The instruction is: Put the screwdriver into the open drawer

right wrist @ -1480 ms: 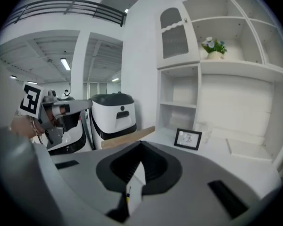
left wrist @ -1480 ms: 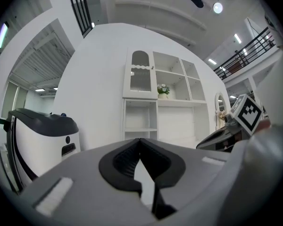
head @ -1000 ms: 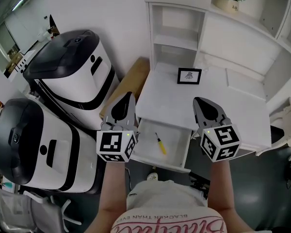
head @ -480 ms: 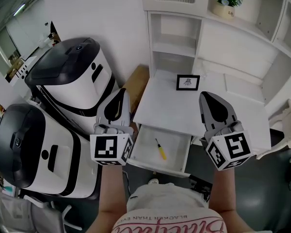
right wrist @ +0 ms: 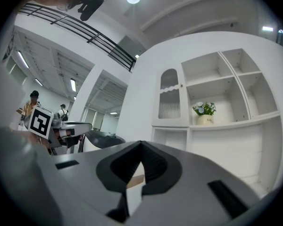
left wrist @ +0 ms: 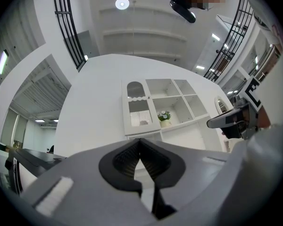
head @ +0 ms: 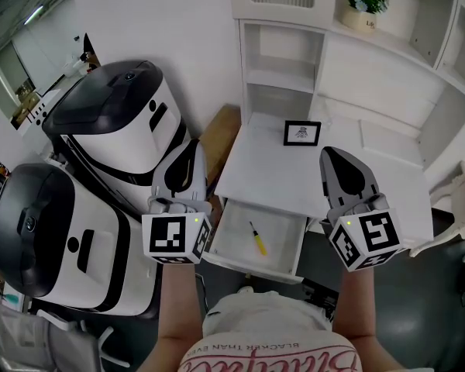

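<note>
shirt [head: 252,316] print, upside down, "BLACKER THAN EVER"

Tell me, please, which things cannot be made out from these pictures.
- Back of the drawer: head view, hidden under the desk top.
- Image in the black frame: head view, too small.
- Print on the flower pot: too small in every view.
- Screwdriver tip type: head view, too small; both gripper views miss it.

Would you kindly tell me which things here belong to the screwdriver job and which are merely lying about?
Job: yellow-handled screwdriver; open white drawer holding it.
Lying about: small black picture frame; white pot of flowers.
</note>
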`<state>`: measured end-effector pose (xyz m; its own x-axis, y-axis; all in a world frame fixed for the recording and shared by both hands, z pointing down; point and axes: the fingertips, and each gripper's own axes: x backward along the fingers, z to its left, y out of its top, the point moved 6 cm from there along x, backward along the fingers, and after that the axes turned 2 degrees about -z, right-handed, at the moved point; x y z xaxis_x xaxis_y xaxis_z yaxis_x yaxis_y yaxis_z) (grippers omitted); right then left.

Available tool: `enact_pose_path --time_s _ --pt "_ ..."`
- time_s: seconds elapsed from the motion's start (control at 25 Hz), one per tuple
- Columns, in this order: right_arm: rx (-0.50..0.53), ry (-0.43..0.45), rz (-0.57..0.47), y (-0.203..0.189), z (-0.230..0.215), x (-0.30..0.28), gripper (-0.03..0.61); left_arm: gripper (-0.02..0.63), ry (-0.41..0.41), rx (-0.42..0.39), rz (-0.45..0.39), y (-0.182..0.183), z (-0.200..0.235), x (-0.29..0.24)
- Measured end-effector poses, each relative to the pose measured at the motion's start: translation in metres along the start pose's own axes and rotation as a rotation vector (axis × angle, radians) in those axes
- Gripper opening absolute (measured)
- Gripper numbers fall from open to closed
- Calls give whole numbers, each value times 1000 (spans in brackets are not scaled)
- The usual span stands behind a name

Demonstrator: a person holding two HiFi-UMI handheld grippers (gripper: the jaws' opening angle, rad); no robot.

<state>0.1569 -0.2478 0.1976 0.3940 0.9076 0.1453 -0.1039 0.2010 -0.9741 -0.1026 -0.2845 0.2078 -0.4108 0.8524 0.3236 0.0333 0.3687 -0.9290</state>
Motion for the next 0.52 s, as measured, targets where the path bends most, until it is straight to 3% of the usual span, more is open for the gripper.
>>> enact_pose_path --time_s 0.52 --pt "-9 -6 15 -5 9 0 6 9 -6 4 6 -1 5 5"
